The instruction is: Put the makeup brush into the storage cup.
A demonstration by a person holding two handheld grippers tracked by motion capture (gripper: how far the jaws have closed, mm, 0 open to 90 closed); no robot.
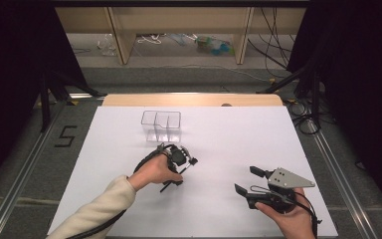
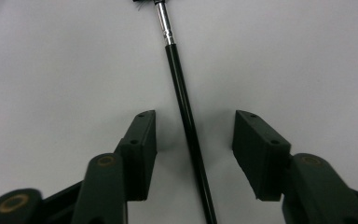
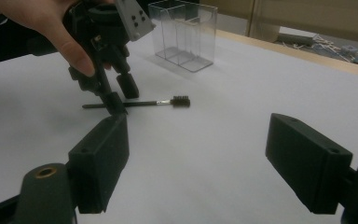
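Brush (image 3: 140, 103) lying flat on the white bench (image 1: 219, 144), left gripper (image 2: 193, 135) right over it

Left jaws are spread with the thin black handle running between them, not touching either one. Right gripper (image 1: 251, 180) sits well off to the side, jaws wide apart and holding nothing. Clear plastic divided box (image 1: 161, 125) stands further back on the bench, near the brush end.

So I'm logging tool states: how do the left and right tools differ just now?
The left tool points down at the table, its jaws straddling the thin black brush; the right tool is held level with nothing between its jaws. The left sits nearer the clear box; the right is farther back. Both are open.
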